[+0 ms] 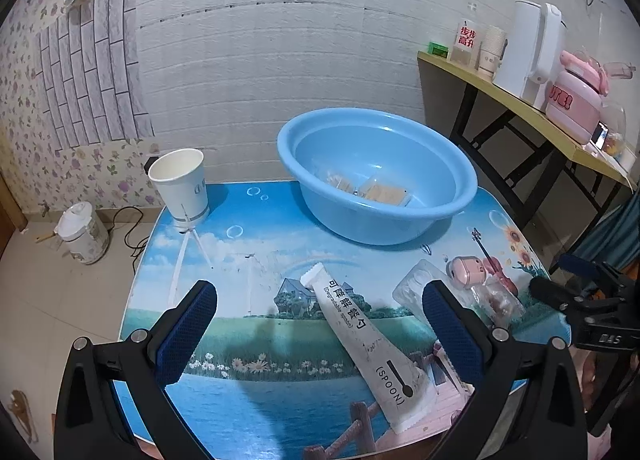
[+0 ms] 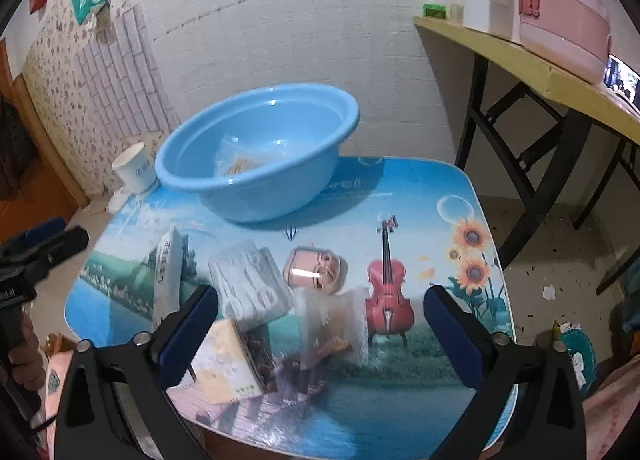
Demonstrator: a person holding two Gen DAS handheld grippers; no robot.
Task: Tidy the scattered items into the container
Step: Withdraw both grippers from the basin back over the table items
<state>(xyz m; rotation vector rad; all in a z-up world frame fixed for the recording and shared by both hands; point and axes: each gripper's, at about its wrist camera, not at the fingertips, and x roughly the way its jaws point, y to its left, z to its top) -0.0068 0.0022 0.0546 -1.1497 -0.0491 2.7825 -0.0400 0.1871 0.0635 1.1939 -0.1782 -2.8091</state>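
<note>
A light blue basin [image 1: 320, 203] stands at the back of the small picture-printed table with a few clear packets [image 1: 384, 191] in it. My left gripper [image 1: 320, 288] is open above a white spoon packet [image 1: 368, 340] that lies flat between its fingers, untouched. To its right lie a clear blister pack [image 1: 410, 286], a pink case [image 1: 466, 270] and a clear snack bag [image 1: 496, 300]. My right gripper [image 2: 321, 292] is open over the blister pack [image 2: 252, 284], the snack bag [image 2: 336, 324] and a yellow packet [image 2: 228, 364], holding nothing. The basin [image 2: 248, 199] sits beyond.
A white paper cup [image 1: 182, 183] stands at the table's back left corner beside the basin. A yellow side table [image 1: 520, 107] with a kettle, cups and a pink cooker stands to the right. The other gripper [image 2: 52, 240] shows at the left edge.
</note>
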